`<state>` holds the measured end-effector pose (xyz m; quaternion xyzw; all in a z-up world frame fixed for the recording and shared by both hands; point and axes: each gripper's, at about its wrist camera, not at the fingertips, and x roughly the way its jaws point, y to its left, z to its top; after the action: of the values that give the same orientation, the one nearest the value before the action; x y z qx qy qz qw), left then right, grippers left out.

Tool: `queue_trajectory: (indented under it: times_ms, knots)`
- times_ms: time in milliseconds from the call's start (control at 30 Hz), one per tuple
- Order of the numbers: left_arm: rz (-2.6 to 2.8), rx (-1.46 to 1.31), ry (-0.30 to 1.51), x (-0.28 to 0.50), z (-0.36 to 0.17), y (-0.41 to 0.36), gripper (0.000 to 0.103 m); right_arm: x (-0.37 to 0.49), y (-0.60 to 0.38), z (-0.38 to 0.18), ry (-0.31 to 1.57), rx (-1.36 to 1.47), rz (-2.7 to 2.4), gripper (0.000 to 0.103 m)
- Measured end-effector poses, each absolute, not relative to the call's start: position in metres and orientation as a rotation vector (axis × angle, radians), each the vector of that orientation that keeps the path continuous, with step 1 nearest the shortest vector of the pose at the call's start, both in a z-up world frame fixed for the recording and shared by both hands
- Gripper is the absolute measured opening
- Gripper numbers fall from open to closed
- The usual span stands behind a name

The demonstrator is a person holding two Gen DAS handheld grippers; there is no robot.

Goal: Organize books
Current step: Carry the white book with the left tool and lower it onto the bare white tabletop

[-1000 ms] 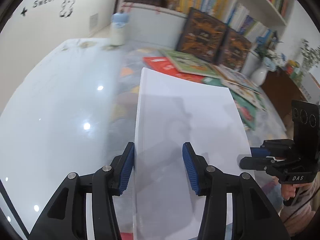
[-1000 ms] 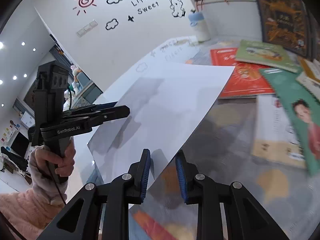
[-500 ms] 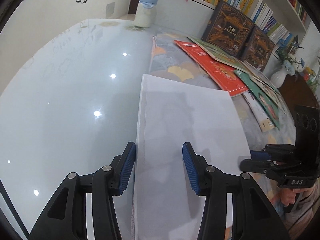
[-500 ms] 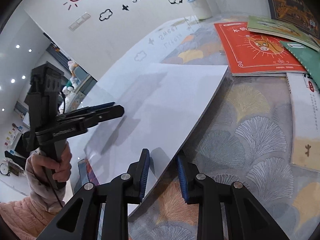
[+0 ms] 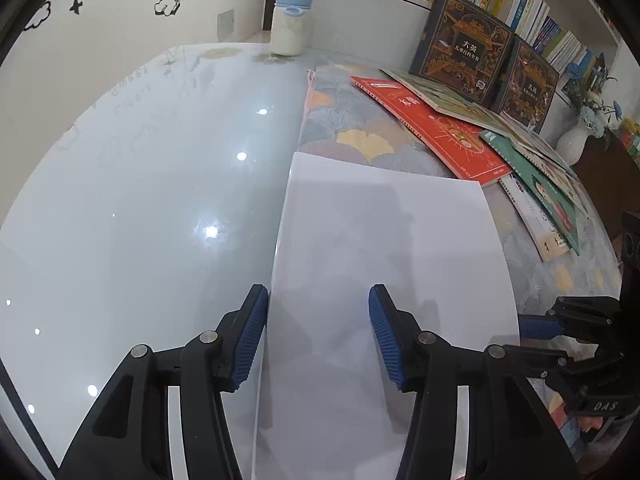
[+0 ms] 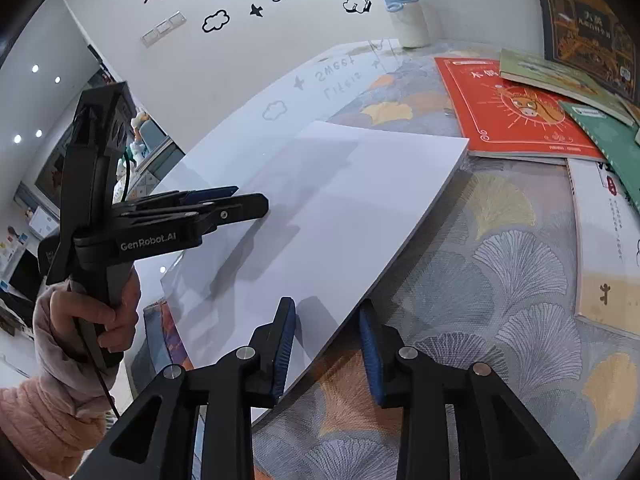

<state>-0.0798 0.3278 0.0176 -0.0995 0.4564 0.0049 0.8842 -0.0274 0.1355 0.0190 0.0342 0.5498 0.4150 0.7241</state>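
A: So, how do the grippers stand?

B: The left gripper (image 5: 318, 334) has its jaws opening, and the left edge of the white book (image 5: 384, 248) lies between them. I see a gap at each pad, so nothing presses on it. The right gripper (image 6: 326, 350) is opening as well, with the book's right edge between its jaws and free of the pads.

A: Where is the book?

B: Flat or almost flat, partly on the glossy table (image 5: 140, 200) and partly on the patterned cloth (image 6: 500, 280). Its far corner is near the red book (image 6: 516, 112), and more books lie spread beyond that one. Whether the near end already rests fully on the surface I cannot say for certain, because the fingers hide it.

A: How will it handle?

B: I judge it thin and light, with a plain smooth cover. The cover bows a little in the left view, though the lens may add to this. So it is flexible and it may sag if one corner alone carries it. The cover looks slippery too.

A: Where to take hold, then?

B: At two opposite side edges, near the middle of each, with the pads well over the cover.
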Motion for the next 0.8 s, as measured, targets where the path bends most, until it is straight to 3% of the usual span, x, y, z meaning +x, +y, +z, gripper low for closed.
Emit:
queue_trajectory:
  times_ms: [300, 467, 800]
  knots:
    - [0.02, -0.21, 0.952, -0.075, 0.017, 0.328, 0.05, -0.042, 0.144, 0.022, 1.157, 0.009, 0.893, 0.043]
    - [0.074, -0.161, 0.946, -0.077, 0.022, 0.321, 0.052, -0.045, 0.143, 0.024, 1.162, 0.048, 0.948, 0.065]
    - [0.075, -0.15, 0.923, -0.085, 0.035, 0.307, 0.054, -0.045, 0.134, 0.03, 1.191, 0.085, 0.935, 0.068]
